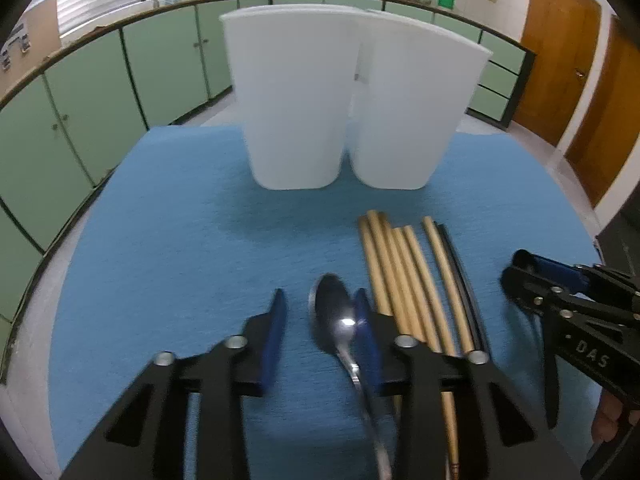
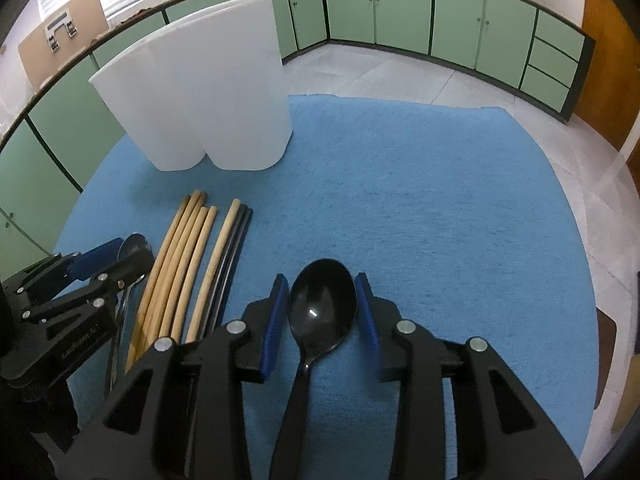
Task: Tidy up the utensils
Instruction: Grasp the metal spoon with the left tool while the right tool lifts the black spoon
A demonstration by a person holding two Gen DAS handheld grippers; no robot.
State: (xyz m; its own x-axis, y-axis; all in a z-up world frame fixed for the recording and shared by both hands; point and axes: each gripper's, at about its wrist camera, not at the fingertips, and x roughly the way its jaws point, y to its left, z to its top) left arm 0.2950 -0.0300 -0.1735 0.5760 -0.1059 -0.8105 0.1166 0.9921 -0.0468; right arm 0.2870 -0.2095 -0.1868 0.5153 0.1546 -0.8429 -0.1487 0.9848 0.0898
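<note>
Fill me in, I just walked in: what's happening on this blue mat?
Utensil sorting is just starting. The left hand-held gripper hangs open around a metal spoon, the right hand-held gripper open around a black spoon. The chopsticks lie between them. Two white containers stand behind; their insides aren't visible.

Blue cloth [image 2: 400, 184], white containers [image 1: 296, 100], tan chopsticks [image 2: 180, 264], black spoon [image 2: 322, 304].

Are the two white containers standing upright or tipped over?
Upright. Both white containers stand side by side on their bases on the blue mat, rims at the top. Whether they hold anything cannot be told.
</note>
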